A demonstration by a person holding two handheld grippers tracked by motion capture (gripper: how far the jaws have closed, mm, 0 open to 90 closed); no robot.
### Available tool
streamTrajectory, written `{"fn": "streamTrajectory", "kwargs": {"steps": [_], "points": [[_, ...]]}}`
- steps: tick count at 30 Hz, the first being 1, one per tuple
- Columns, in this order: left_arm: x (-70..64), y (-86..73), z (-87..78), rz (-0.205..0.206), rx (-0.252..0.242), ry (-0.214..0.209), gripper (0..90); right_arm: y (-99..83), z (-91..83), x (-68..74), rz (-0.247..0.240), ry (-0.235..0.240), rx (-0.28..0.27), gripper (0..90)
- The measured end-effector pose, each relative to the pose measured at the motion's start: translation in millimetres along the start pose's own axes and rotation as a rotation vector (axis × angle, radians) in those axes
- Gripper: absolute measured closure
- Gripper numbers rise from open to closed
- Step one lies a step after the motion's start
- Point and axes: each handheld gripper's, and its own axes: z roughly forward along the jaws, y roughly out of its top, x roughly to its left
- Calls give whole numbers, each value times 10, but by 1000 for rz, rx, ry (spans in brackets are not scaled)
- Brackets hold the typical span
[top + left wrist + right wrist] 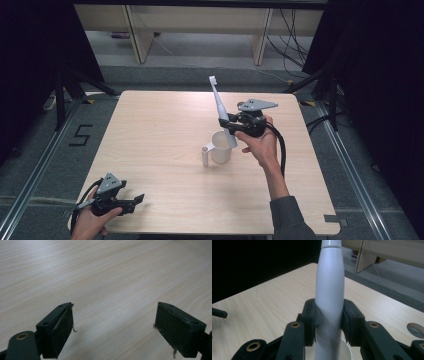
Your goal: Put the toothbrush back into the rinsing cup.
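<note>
A: What do we see in the right hand-held gripper [226,123]?

B: We see that its two black jaws are closed on the body of a white electric toothbrush [222,111]. In the right gripper view the toothbrush [329,295] stands straight up between the pads [312,315], and both pads press on its sides.

A: And where is the toothbrush over the desk [165,130]?

B: In the high view it is tilted, with the brush head up and pointing to the far edge of the desk. Its lower end is at the mouth of a white cup [221,146]. We cannot tell if the end touches the inside of the cup, because the cup wall hides it. In the right gripper view we see a small part of the cup rim [345,347] just below the jaws.

A: Is there something beside the cup?

B: Yes, a small white upright piece [205,155] stands just at the left side of the cup. It may be the handle of the cup, we cannot say for sure.

A: What about the left hand-held gripper [136,201]?

B: It is near the front left corner of the desk, well apart from the cup. In the left gripper view its jaws are wide apart with only the wood of the desk [112,277] between them, so the left hand-held gripper [113,322] holds nothing.
</note>
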Motion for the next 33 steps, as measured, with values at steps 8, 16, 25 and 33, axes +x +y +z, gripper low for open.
{"fn": "streamTrajectory", "kwargs": {"steps": [8, 16, 25, 33], "points": [[-3, -6, 8, -4, -8, 2, 148, 3, 91, -26, 14, -1, -14, 670], [-3, -5, 4, -3, -1, 1, 148, -7, 194, -70, 20, -16, -29, 669], [0, 2, -7, 1, 4, -2, 148, -98, 322, -111, 19, -36, -55, 669], [-1, 0, -6, -2, 3, -1, 148, -183, 386, -106, 30, -46, -60, 669]]}}
